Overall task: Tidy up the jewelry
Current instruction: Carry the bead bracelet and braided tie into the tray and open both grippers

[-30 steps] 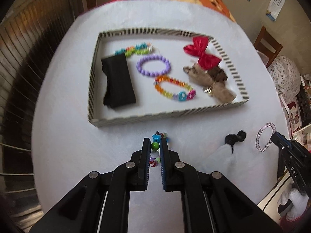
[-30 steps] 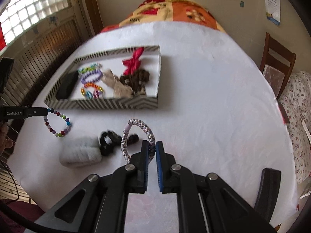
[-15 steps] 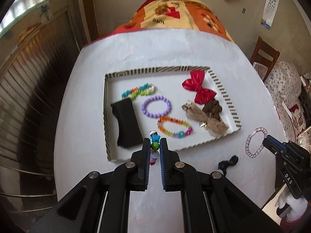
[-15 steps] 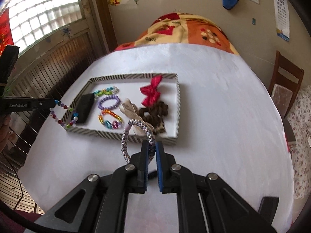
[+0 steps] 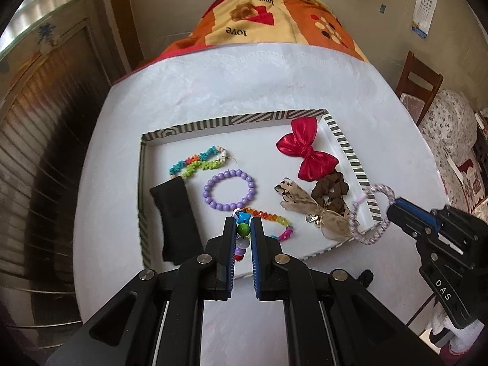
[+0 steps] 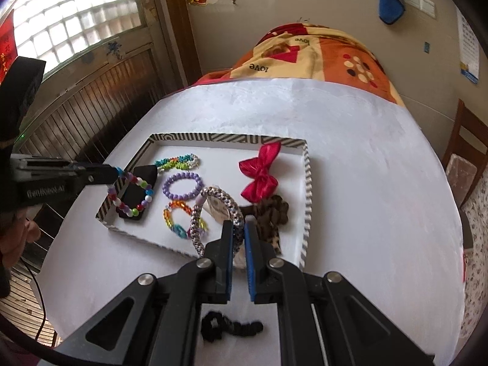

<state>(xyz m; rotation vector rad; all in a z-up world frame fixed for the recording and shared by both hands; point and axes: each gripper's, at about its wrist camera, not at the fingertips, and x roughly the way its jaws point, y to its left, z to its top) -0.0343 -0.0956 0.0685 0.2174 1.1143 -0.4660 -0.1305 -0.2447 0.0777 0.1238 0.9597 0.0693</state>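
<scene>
At the bottom of both frames, your two sets of fingers are each pinching a bracelet. The left gripper clamps a multicoloured bead bracelet, its loop hanging above the lower-left corner of the striped tray. The right gripper grips a pink-and-white braided bracelet, hanging above the tray's lower edge, over a leopard-print bow. You appear to be mid-delivery: both pieces look ready to be lowered onto bare tray floor and let go, ideally clear of the purple bead bracelet, the orange bead bracelet and the black band. A black scrunchie waits outside the tray on the white surface, low in the right view. Higher in the frame lie a red bow and a brown scrunchie. Beyond, an orange patterned blanket, a wooden chair at right and a glass-block window at upper left.
</scene>
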